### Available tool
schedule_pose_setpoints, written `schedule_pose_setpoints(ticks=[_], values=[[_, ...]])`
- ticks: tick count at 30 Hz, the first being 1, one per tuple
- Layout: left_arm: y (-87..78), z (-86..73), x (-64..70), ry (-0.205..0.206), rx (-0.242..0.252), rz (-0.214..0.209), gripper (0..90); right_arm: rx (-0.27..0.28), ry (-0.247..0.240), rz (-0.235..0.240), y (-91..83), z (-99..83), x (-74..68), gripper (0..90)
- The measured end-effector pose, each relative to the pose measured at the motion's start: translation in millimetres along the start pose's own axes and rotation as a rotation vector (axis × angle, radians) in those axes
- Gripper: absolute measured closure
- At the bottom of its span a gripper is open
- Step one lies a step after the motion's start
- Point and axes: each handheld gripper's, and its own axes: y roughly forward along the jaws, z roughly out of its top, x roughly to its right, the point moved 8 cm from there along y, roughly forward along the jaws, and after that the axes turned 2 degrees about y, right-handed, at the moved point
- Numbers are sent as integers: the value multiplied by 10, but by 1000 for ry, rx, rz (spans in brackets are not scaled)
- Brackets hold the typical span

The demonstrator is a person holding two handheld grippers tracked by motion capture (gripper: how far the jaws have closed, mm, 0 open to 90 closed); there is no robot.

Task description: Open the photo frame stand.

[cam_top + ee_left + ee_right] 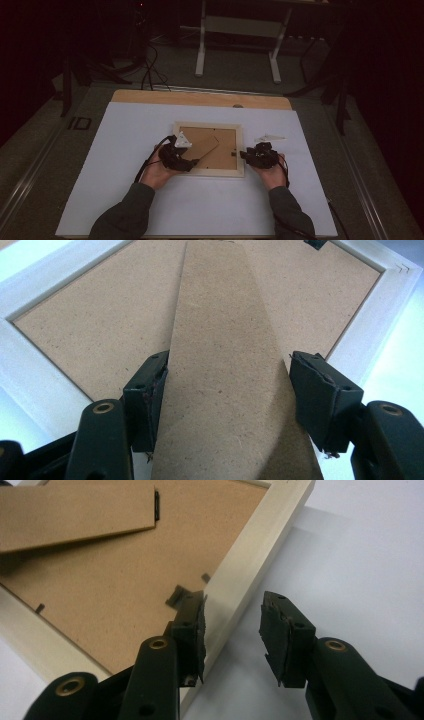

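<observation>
At the bottom of the left gripper view, the left gripper (227,395) has jaws spread astride the cardboard stand (225,365). The right gripper (232,630) straddles the picture frame (209,148) rail mid-picture, open. Next likely: pinching the stand.

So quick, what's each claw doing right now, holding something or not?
Left claw: jaws on either side of the cardboard stand of the picture frame; a firm grip cannot be told.
Right claw: open, straddling the frame's wooden edge, holding nothing.
</observation>
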Motion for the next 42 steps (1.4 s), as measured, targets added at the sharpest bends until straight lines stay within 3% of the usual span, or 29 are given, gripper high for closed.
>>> schedule_pose_setpoints(ticks=[15, 31, 42], values=[[-37, -2, 39, 39, 25, 42, 371, -17, 23, 38, 55, 195, 24, 596], [-91, 19, 97, 94, 56, 99, 369, -72, 29, 94, 127, 251, 45, 547], [-125, 7, 149, 140, 96, 148, 369, -81, 94, 172, 117, 299, 90, 537]])
